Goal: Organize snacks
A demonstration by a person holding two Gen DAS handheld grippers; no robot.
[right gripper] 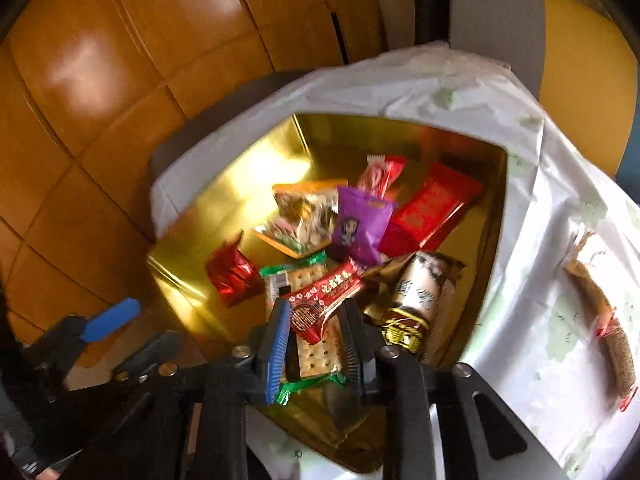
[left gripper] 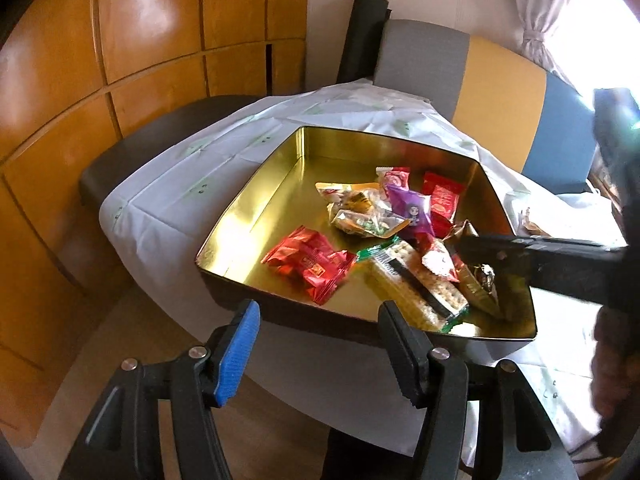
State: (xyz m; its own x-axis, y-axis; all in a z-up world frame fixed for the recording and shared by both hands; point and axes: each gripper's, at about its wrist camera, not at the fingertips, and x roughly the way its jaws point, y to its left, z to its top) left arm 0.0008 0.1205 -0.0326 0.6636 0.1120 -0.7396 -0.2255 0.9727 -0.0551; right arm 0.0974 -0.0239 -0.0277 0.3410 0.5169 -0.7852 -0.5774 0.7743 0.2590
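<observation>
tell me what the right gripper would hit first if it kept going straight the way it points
Most likely the red snack bar, which lies right between the right gripper fingers' tips, on top of the cracker pack in the gold tin. Depth is hard to judge, so it may already be touching.

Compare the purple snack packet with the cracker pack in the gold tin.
The purple snack packet is small and opaque; the cracker pack is long, clear with green ends, showing pale crackers. The purple one lies toward the tin's middle, the cracker pack near its front wall. Both lie inside the gold tin.
</observation>
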